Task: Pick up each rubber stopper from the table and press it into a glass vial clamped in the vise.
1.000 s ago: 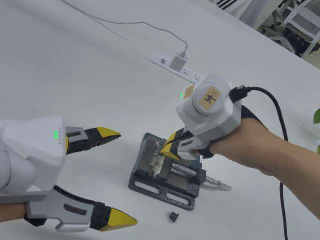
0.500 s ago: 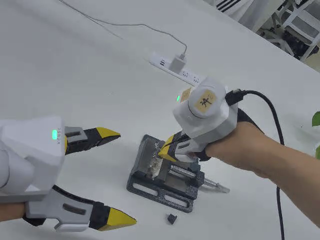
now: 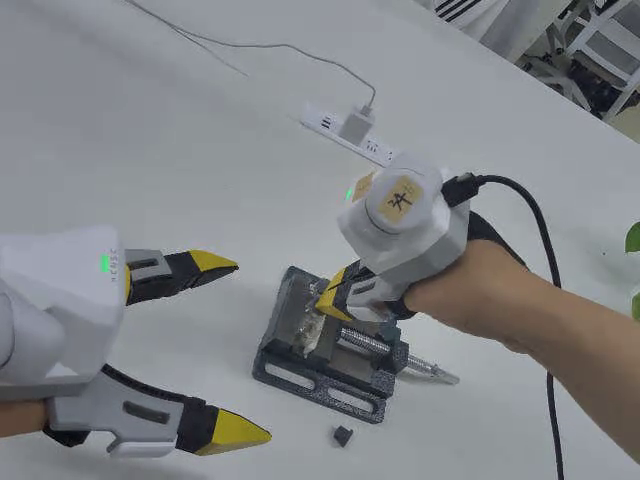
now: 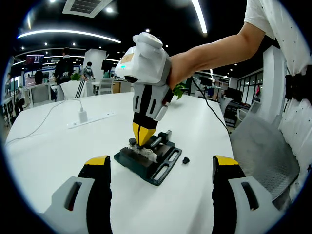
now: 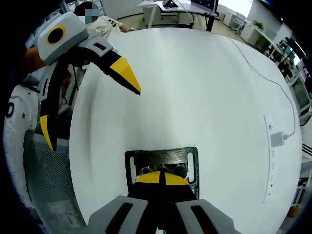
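The left gripper (image 3: 250,350) hovers left of the vise (image 3: 300,378), jaws wide apart. The right gripper (image 3: 328,303) points down onto the vials (image 3: 308,330) in the vise, jaws pressed together. One stopper (image 3: 343,436) lies on the table (image 3: 150,150) just beside the vise.

Vials (image 5: 144,171) partly hiding under right gripper (image 5: 158,177) tips | we are not resolving what those tips pinch | loose stopper (image 3: 343,436) reading too small for detail
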{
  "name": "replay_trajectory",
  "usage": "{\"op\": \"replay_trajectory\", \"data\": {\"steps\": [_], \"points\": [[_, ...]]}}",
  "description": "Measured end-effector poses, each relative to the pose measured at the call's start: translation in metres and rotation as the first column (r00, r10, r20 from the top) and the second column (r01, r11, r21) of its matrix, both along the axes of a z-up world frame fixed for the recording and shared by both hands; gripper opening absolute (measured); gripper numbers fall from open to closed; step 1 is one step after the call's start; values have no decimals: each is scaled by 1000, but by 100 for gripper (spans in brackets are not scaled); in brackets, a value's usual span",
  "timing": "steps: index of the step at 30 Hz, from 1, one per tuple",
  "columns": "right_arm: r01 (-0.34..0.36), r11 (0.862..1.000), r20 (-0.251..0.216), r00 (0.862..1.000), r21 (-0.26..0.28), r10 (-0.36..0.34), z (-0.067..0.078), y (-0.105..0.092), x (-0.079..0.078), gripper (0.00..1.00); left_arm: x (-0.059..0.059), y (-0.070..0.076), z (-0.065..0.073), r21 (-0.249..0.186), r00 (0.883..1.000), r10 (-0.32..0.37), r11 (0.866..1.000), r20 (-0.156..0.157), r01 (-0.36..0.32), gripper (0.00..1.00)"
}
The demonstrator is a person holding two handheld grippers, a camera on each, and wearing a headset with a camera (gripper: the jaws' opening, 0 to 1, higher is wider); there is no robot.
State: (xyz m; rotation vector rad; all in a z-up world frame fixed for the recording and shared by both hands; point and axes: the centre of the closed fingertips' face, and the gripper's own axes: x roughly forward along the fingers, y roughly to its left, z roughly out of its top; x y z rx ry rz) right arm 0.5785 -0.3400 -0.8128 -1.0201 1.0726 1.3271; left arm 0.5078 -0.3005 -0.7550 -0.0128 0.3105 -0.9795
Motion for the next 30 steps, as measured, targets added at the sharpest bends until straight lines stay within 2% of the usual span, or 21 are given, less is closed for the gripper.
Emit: {"op": "replay_trajectory", "data": {"steps": [5, 9, 12, 14, 15, 16, 20, 21, 25, 30], "points": [[-12, 999, -2, 1000, -50, 12, -1, 0, 0, 0, 2, 1, 1, -2, 1000, 2, 1000, 4, -2, 85], [-28, 998, 4, 1000, -62, 28, -1, 0, 0, 0, 3, 2, 3, -3, 1000, 6, 1000, 9, -6, 85], [-38, 998, 6, 999, -50, 39, 0, -1, 0, 0, 3, 2, 3, -2, 1000, 6, 1000, 12, -6, 85], [-18, 999, -10, 1000, -32, 17, 0, -1, 1, 0, 3, 1, 4, 0, 1000, 3, 1000, 14, -3, 85], [-57, 998, -10, 998, -9, 57, 1, 0, 1, 0, 2, 0, 6, 4, 1000, -1, 1000, 17, 1, 85], [-13, 1000, -21, 1000, -8, 13, 1, -2, 1, 0, 1, -1, 7, 5, 1000, -4, 1000, 19, 4, 84], [-4, 1000, -48, 999, 1, 4, 3, 0, 1, 0, -3, 1, 8, 23, 1000, -11, 1000, 19, 11, 84], [21, 1000, -62, 998, 1, -21, 3, 0, 1, 0, -4, 3, 10, 22, 1000, -8, 1000, 22, 7, 84], [-13, 1000, -30, 999, 18, 14, 3, 0, -1, 0, -7, 11, 10, 27, 1000, 12, 1000, 19, -13, 84], [29, 998, -15, 999, 62, -28, 4, -1, 0, 0, -8, 12, 10, 29, 1000, 18, 999, 15, -19, 84]]}}
